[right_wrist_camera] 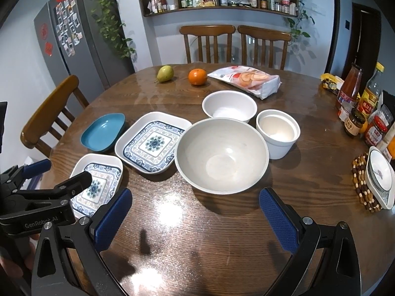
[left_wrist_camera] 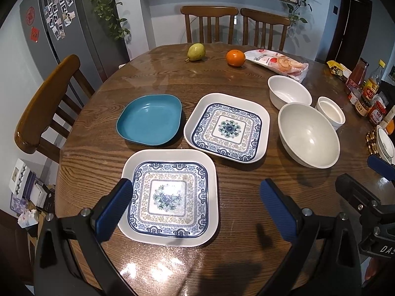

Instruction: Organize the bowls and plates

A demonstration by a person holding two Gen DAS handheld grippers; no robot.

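Observation:
On the round wooden table point(left_wrist_camera: 237, 222) lie two square patterned plates: a near one point(left_wrist_camera: 169, 197) and a far one point(left_wrist_camera: 228, 128). A teal dish point(left_wrist_camera: 150, 119) sits to their left. To the right stand a big white bowl point(left_wrist_camera: 308, 138), a smaller white bowl point(left_wrist_camera: 288, 92) and a white ramekin point(left_wrist_camera: 330, 113). My left gripper point(left_wrist_camera: 196, 192) is open and empty, above the near plate. My right gripper point(right_wrist_camera: 195, 203) is open and empty, just in front of the big bowl point(right_wrist_camera: 222, 155). The near plate point(right_wrist_camera: 98, 185), far plate point(right_wrist_camera: 151, 141) and teal dish point(right_wrist_camera: 103, 132) show left in the right wrist view.
A pear point(left_wrist_camera: 196, 52), an orange point(left_wrist_camera: 235, 58) and a snack bag point(left_wrist_camera: 279, 64) lie at the table's far side. Sauce bottles and jars point(right_wrist_camera: 358, 108) line the right edge, by a small bowl on a beaded trivet point(right_wrist_camera: 377, 177). Wooden chairs point(left_wrist_camera: 209, 23) surround the table.

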